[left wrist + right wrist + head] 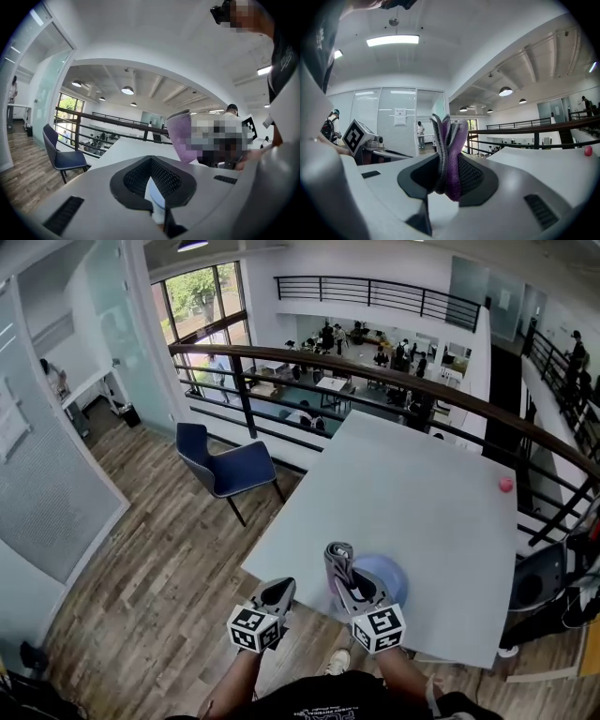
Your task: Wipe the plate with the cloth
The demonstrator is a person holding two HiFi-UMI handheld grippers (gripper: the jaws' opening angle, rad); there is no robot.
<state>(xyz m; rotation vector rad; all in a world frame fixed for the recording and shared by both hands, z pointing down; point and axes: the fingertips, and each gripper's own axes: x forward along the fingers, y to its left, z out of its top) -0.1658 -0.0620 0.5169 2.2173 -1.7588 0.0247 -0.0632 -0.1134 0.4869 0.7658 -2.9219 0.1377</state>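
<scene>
On the white table [412, 493], close to its near edge, lies a pale blue plate [390, 579]. My right gripper [349, 585] partly covers the plate's left side. That gripper [449, 161] is shut on a folded purple and grey cloth [338, 557], which sticks up from between the fingers [450, 138]. My left gripper [277, 590] is at the table's near left corner, left of the plate and apart from it. Its fingertips meet and hold nothing [151, 159]. From the left gripper view the cloth [183, 136] stands to the right.
A small pink object [505, 485] sits near the table's right edge. A blue chair [225, 468] stands on the wooden floor to the left. A dark railing [375, 376] runs behind the table, and a black chair [539, 582] is at the right.
</scene>
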